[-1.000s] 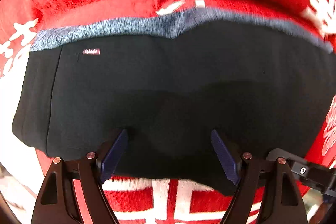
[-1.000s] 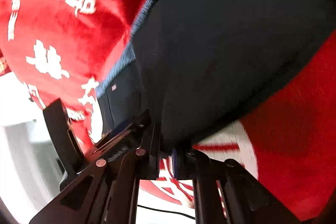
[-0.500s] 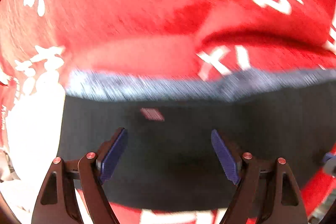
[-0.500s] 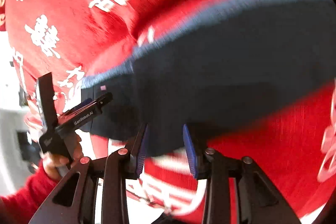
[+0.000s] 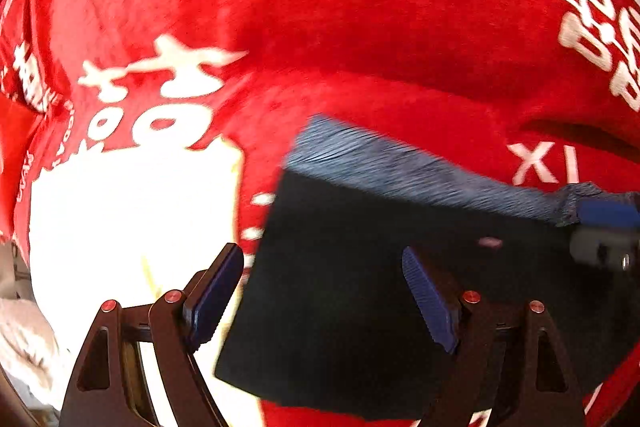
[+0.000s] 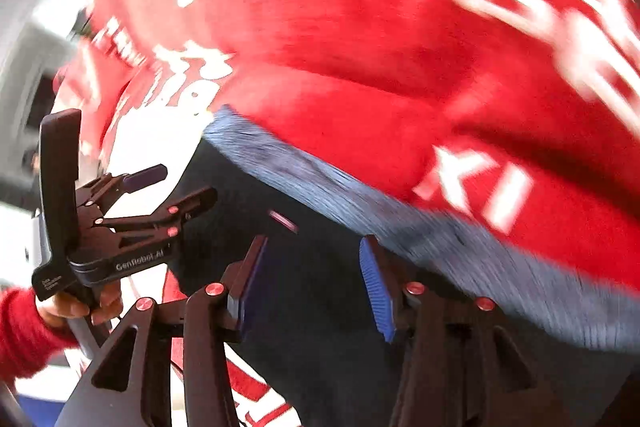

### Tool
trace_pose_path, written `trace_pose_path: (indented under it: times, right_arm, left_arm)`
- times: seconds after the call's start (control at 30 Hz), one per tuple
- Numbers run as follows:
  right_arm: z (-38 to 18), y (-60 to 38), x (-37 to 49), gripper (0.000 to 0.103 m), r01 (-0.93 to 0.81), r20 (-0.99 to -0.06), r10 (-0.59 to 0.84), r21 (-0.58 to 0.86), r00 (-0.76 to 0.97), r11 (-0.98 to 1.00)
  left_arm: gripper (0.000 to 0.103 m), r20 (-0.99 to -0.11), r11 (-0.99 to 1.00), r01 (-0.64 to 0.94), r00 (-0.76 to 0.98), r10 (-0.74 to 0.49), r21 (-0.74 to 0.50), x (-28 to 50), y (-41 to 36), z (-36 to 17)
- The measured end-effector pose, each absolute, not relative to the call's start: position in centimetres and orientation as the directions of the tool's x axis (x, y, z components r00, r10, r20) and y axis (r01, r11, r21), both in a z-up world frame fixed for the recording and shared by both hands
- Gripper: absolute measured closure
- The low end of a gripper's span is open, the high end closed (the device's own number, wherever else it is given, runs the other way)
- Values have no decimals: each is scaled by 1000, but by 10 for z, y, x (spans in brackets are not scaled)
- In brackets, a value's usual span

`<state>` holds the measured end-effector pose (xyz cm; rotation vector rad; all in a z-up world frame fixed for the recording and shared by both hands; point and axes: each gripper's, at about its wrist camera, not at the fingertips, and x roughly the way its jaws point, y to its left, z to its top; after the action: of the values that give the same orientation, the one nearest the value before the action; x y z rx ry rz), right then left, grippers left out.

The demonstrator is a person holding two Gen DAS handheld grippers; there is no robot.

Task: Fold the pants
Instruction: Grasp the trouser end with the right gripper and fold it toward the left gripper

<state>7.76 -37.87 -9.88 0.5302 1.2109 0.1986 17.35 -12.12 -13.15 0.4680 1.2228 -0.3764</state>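
The black pants (image 5: 380,287) lie folded on a red blanket (image 5: 360,27), with their grey-blue waistband (image 5: 400,167) along the far edge. My left gripper (image 5: 320,279) hangs open over the pants' left edge and holds nothing. The blue pad of the other gripper shows at the right rim. In the right wrist view the pants (image 6: 304,211) and waistband (image 6: 360,203) run under my right gripper (image 6: 312,267). Its jaws are opening, with no cloth pinched between them. The left gripper (image 6: 176,183) is at the left, held by a hand (image 6: 80,307) in a red sleeve.
The red blanket (image 6: 340,7) bears large white characters and a bright white patch (image 5: 120,227) left of the pants. A crumpled white cloth (image 5: 20,339) lies at the lower left. Grey furniture (image 6: 24,47) stands beyond the blanket's left edge.
The right gripper has let go of the pants' fold, rolled upright and opened. The left gripper has slid left, so the pants' left edge now lies between its fingers.
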Motion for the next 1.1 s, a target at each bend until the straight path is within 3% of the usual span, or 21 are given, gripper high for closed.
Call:
trace_pose_path:
  times: [0.4, 0.43, 0.47, 0.53, 0.57, 0.7, 0.8, 0.97, 1.03, 1.07, 1.1]
  right_arm:
    - [-134, -302, 196, 44, -88, -872, 457, 449, 174, 889]
    - [-143, -298, 200, 48, -83, -885, 447, 439, 131, 895]
    - [-152, -295, 203, 72, -67, -894, 441, 436, 86, 897]
    - [-149, -292, 201, 82, -77, -901, 420, 414, 103, 907]
    - [-144, -292, 199, 89, -83, -899, 422, 414, 115, 906]
    - [-125, -287, 205, 99, -84, -864, 478, 471, 156, 878]
    - [-127, -268, 220, 99, -115, -884, 433, 418, 176, 901]
    - [-127, -254, 220, 93, -66, -915, 343, 336, 213, 939]
    - [-110, -268, 207, 74, -31, -899, 356, 361, 256, 932]
    - [-102, -278, 197, 54, -3, -893, 352, 366, 282, 931]
    - [-92, -294, 183, 48, 35, -889, 332, 360, 316, 932]
  left_arm:
    - [20, -979, 876, 483, 171, -115, -19, 198, -68, -157]
    - [21, -978, 871, 490, 167, -129, -31, 198, -70, -160]
    - [28, -977, 866, 498, 163, -139, -40, 195, -71, -159]
    - [46, -974, 849, 523, 144, -174, -75, 189, -72, -161]
    - [46, -973, 847, 529, 158, -167, -59, 185, -73, -159]
    - [46, -967, 862, 506, 199, -157, -36, 176, -60, -154]
    - [44, -971, 886, 463, 200, -129, -22, 176, -47, -160]
    - [43, -958, 894, 445, 273, -84, 48, 172, -47, -139]
    - [43, -951, 887, 462, 284, -123, 23, 176, -52, -124]
    - [42, -949, 880, 475, 284, -138, 14, 175, -58, -119]
    - [39, -948, 867, 499, 276, -160, -1, 175, -68, -116]
